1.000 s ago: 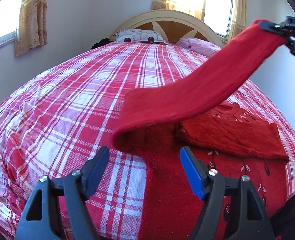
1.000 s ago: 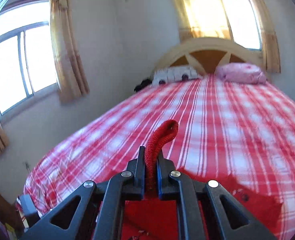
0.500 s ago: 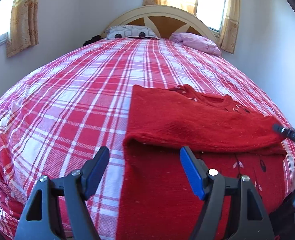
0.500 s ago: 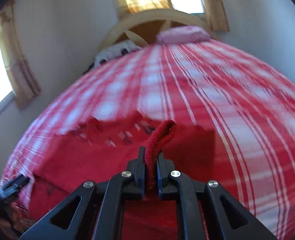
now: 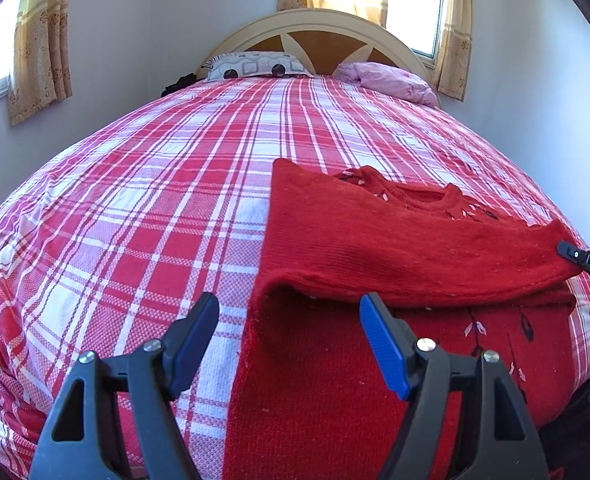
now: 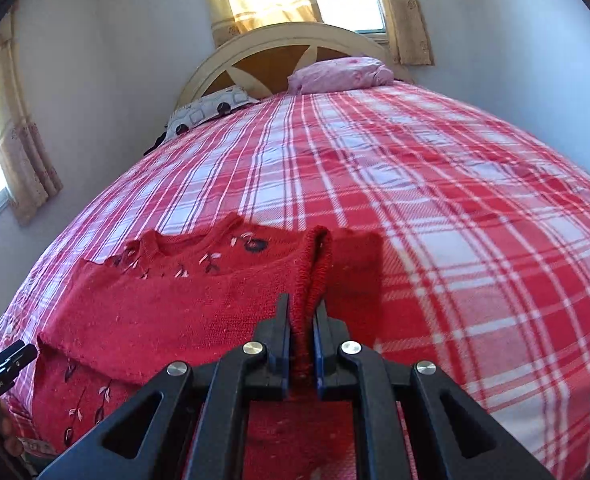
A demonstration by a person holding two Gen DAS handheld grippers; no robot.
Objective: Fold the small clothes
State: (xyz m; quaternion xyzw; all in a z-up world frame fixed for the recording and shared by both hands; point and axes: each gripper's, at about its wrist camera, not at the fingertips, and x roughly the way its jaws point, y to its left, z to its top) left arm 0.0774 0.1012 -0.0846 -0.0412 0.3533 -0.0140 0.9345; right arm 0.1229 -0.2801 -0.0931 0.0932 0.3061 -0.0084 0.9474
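A small red knitted sweater (image 5: 375, 380) with a leaf pattern lies on the red plaid bed (image 5: 155, 200). One red sleeve (image 5: 395, 248) lies folded across its chest. My left gripper (image 5: 291, 340) is open and empty just above the sweater's left edge. My right gripper (image 6: 302, 332) is shut on the sleeve's cuff (image 6: 315, 264), low over the sweater (image 6: 155, 320). The right gripper's tip also shows at the right edge of the left wrist view (image 5: 587, 260).
The plaid bed (image 6: 435, 220) stretches to a curved headboard (image 5: 315, 36). A patterned pillow (image 5: 255, 66) and a pink pillow (image 5: 387, 82) lie at its head. Walls and curtained windows stand behind and to the left.
My right gripper has swung the sleeve from high in the air down across the sweater's chest. The sleeve now lies flat. My left gripper has stayed open over the sweater's left edge.
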